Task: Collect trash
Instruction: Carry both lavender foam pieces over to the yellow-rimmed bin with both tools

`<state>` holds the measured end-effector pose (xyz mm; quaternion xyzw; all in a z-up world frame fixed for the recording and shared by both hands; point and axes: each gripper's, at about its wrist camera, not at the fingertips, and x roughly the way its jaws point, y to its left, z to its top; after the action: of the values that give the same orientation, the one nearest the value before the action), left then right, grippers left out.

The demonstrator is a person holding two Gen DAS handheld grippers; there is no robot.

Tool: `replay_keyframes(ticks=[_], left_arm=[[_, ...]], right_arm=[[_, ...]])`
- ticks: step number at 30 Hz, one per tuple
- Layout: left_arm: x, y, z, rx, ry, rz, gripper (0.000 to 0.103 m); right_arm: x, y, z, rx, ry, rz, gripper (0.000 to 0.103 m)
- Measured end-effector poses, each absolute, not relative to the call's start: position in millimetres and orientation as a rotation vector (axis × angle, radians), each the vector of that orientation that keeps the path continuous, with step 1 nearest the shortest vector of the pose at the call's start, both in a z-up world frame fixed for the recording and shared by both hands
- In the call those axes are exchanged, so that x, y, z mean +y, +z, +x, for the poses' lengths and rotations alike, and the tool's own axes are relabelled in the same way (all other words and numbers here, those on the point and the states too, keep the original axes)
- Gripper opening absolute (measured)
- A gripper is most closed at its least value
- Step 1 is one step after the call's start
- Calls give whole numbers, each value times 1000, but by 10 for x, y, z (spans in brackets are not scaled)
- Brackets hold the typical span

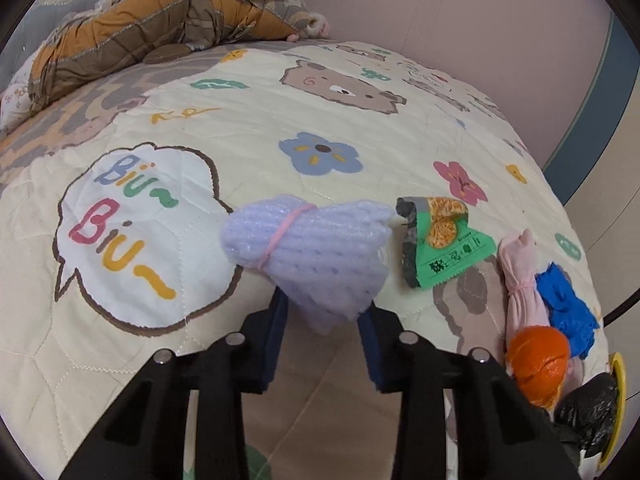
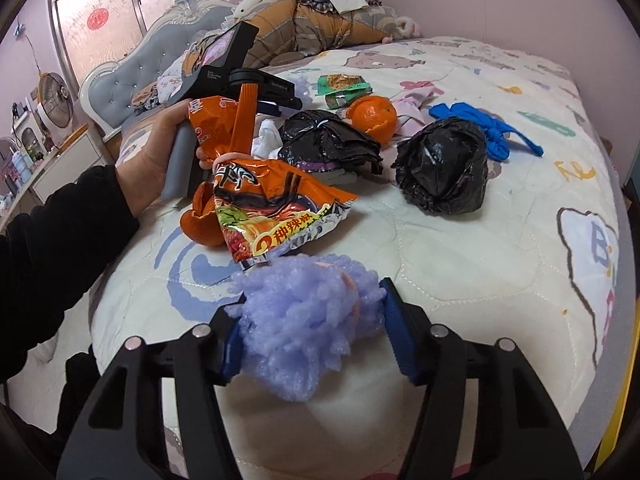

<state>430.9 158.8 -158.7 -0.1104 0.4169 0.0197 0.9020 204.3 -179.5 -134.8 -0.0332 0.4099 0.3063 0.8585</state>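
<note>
In the left wrist view, my left gripper point(image 1: 325, 322) is shut on the lower tip of a lavender foam net point(image 1: 312, 240) tied with a pink rubber band, which lies on the cartoon quilt point(image 1: 248, 128). In the right wrist view, my right gripper point(image 2: 312, 326) is shut on a second crumpled purple foam net point(image 2: 304, 316), with both blue pads pressed into its sides near the bed's front edge. A hand point(image 2: 156, 160) holds the left gripper's handle at the upper left.
Trash lies on the quilt: an orange noodle packet point(image 2: 280, 212), orange peel point(image 2: 200, 226), a peeled mandarin skin point(image 2: 372, 116), two black bags point(image 2: 328, 140) point(image 2: 444, 164), a blue glove point(image 2: 480, 128), a green snack wrapper point(image 1: 444, 240) and a pink bundle point(image 1: 520, 276). Folded bedding point(image 1: 152, 28) is piled behind.
</note>
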Motion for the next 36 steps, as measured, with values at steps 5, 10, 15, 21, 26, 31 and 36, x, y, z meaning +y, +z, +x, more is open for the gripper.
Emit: replay_keyframes(ticks=[5, 10, 15, 21, 26, 31, 36], left_arm=[[1599, -1465, 4194, 823, 25, -262, 26], [1573, -1240, 4006, 787, 23, -256, 26], [1507, -1034, 3758, 763, 13, -256, 26], [1363, -786, 3423, 733, -12, -258, 26], [1203, -587, 3171, 699, -49, -262, 26], [974, -484, 2947, 688, -96, -248, 26], [719, -385, 2763, 669, -156, -215, 26]], right_arm=[[-1857, -1310, 2041, 851, 658, -35, 51], [-1962, -1160, 1923, 783, 669, -6, 51], [-2105, -1027, 1846, 733, 653, 34, 51], [-2270, -907, 1765, 688, 616, 76, 51], [-2396, -797, 1697, 657, 574, 97, 52], [-2566, -684, 1647, 647, 531, 144, 52], [-2779, -538, 1557, 625, 474, 173, 52]])
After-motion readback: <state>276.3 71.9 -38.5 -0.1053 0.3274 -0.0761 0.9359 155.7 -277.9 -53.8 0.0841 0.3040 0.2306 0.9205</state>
